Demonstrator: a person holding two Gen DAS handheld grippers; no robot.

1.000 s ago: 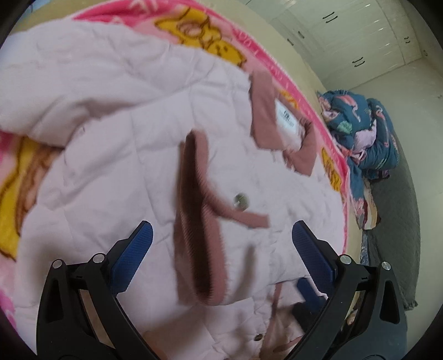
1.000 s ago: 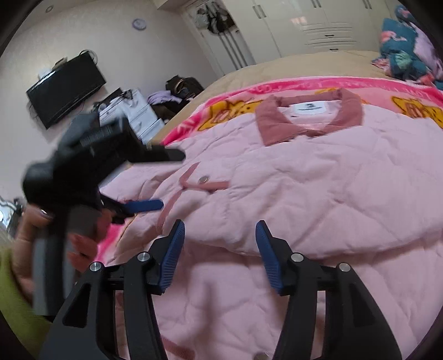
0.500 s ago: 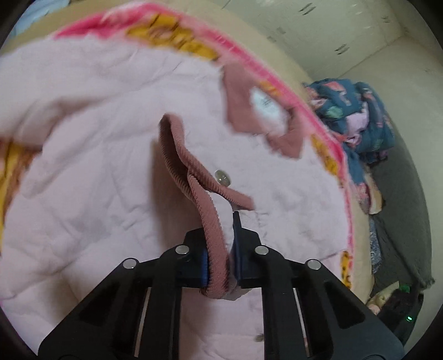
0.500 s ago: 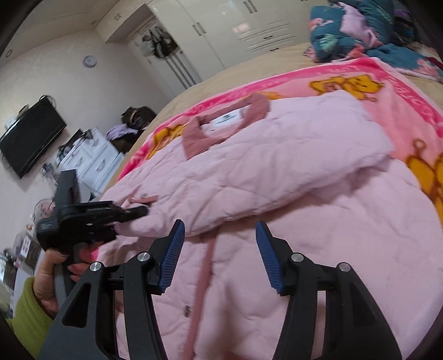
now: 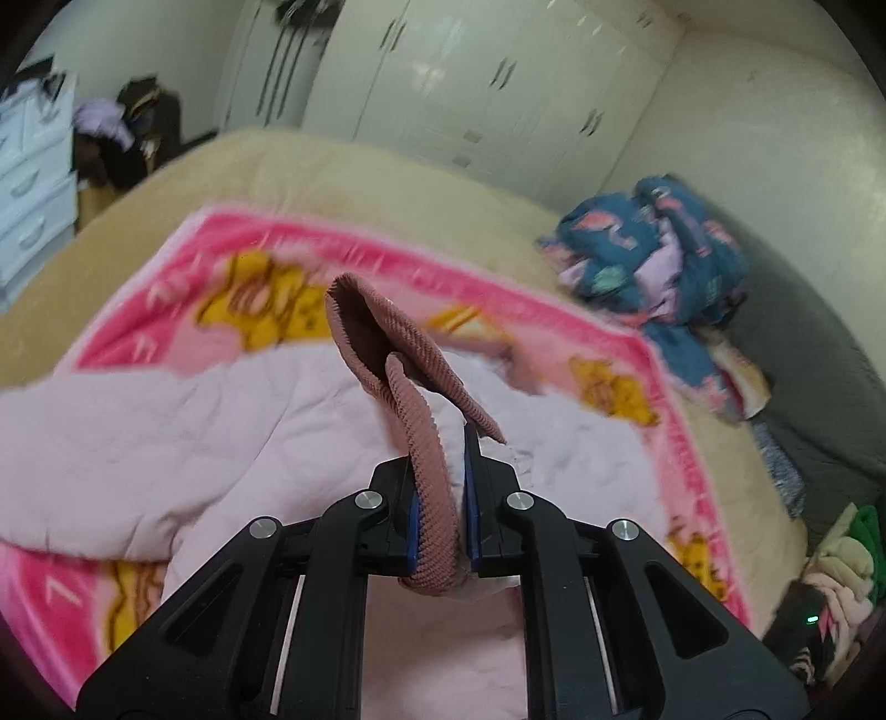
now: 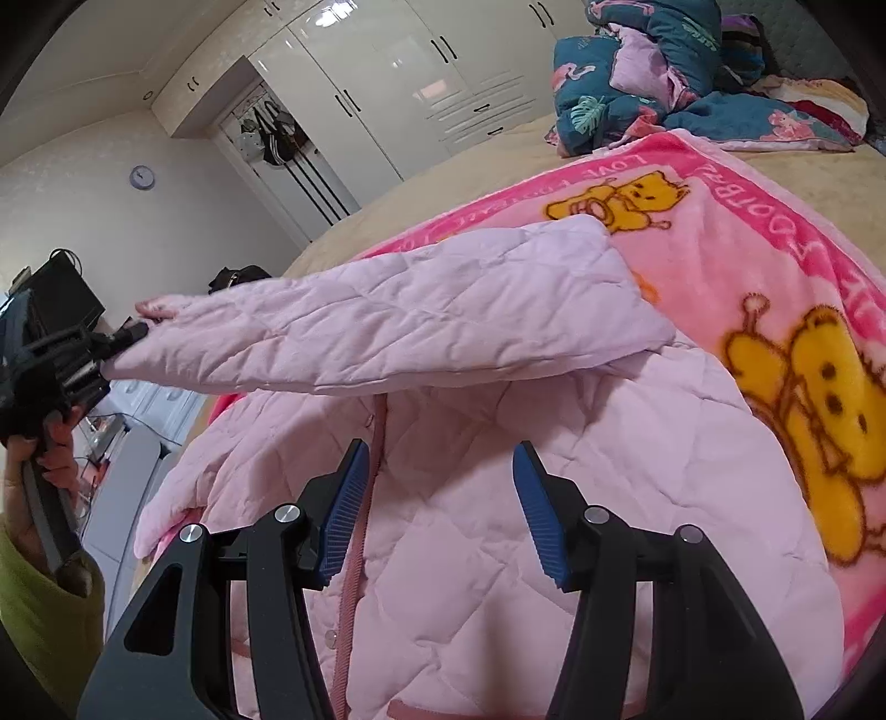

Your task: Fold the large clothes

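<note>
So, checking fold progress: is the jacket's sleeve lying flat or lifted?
Lifted: the left gripper is shut on the sleeve's cuff, holding it above the jacket.

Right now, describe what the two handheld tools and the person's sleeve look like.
Both tools are black angular frames with silver bolt heads and ribbed blue pads: the left tool, the right tool. The sleeve by the left tool's handle is yellow-green.

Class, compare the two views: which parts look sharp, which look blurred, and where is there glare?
Left wrist view: the corduroy cuff is sharp, the blanket behind smeared. Right wrist view: mostly crisp, with glare on the wardrobe doors.
</note>
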